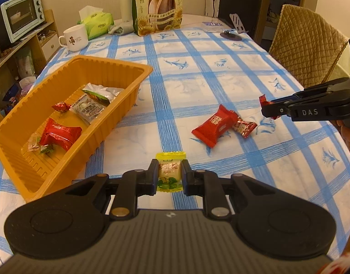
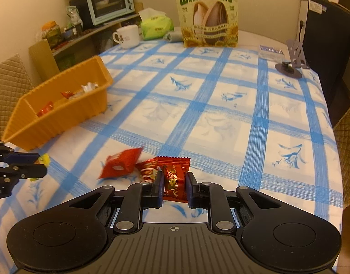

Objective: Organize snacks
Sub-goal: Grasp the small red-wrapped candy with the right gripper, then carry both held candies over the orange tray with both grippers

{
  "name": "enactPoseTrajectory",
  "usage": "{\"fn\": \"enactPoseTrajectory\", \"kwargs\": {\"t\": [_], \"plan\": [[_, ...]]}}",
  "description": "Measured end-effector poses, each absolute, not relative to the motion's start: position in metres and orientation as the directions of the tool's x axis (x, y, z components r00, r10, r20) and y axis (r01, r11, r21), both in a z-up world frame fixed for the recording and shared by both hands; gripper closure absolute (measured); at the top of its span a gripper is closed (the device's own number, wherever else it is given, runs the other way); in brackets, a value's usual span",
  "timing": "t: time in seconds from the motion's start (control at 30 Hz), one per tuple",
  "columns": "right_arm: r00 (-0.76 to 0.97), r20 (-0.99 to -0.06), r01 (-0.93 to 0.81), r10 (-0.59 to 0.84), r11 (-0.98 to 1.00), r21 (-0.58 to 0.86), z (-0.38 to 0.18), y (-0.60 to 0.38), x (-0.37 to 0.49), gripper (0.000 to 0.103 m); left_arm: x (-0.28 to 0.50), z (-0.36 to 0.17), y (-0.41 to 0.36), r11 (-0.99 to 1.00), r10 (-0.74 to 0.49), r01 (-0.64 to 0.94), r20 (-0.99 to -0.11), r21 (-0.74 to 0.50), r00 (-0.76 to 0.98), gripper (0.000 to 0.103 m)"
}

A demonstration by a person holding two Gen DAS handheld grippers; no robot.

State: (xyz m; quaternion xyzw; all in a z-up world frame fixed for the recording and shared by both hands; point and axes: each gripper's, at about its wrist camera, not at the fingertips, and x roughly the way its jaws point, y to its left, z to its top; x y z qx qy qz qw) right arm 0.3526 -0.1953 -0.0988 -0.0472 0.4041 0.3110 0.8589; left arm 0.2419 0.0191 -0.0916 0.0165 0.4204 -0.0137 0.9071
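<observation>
The left gripper (image 1: 170, 174) is closed on a yellow-green wrapped candy (image 1: 170, 173). Its two fingers press the candy from both sides, so the gap between them is only as wide as the candy. The wrapper ends stick out above and below the fingers. The candy is held above the blue checked tablecloth (image 1: 220, 73), just beside the near corner of the orange plastic tray (image 1: 120, 65).

The right gripper (image 2: 175, 183) is clenched on a dark red wrapped candy (image 2: 173, 178) in the same way, with the fingers narrow and touching both sides of the wrapper. In the left wrist view this gripper is seen from the side, and only a red wrapper end sticks out in front of its tips.

On the cloth, near the right gripper, lie a larger red snack packet (image 2: 121, 163) and a small red-and-white candy (image 2: 147, 170), touching each other.

The tray already holds several snacks: a red packet (image 1: 59, 135), a small red candy (image 1: 61, 107), a clear-wrapped green candy (image 1: 39, 145), a grey printed packet (image 1: 89, 109) and a silver-green packet (image 1: 102, 92).

A big sunflower seed bag (image 1: 158, 4) stands upright at the far end of the table.
</observation>
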Motion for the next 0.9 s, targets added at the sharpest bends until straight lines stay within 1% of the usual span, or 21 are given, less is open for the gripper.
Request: {"fn": "enactPoseTrajectory", "kwargs": {"t": [0.4, 0.67, 0.9], "plan": [[0.411, -0.697, -0.655, 0.587, 0.722, 0.223, -0.06, -0.175, 0.304, 0.083, 0.194, -0.053, 0.036, 1.0, -0.011, 0.0, -0.729, -0.015, 0.685, 0.085], [0.325, -0.684, -0.734, 0.653, 0.63, 0.253, -0.043, -0.125, 0.276, 0.083, 0.165, -0.035, 0.071, 0.998, 0.038, -0.063, -0.724, -0.008, 0.689, 0.085], [0.279, -0.674, -0.783, 0.684, 0.568, 0.252, -0.033, -0.07, 0.267, 0.083, 0.153, -0.019, 0.115, 0.993, 0.082, -0.116, -0.701, -0.002, 0.708, 0.085]]}}
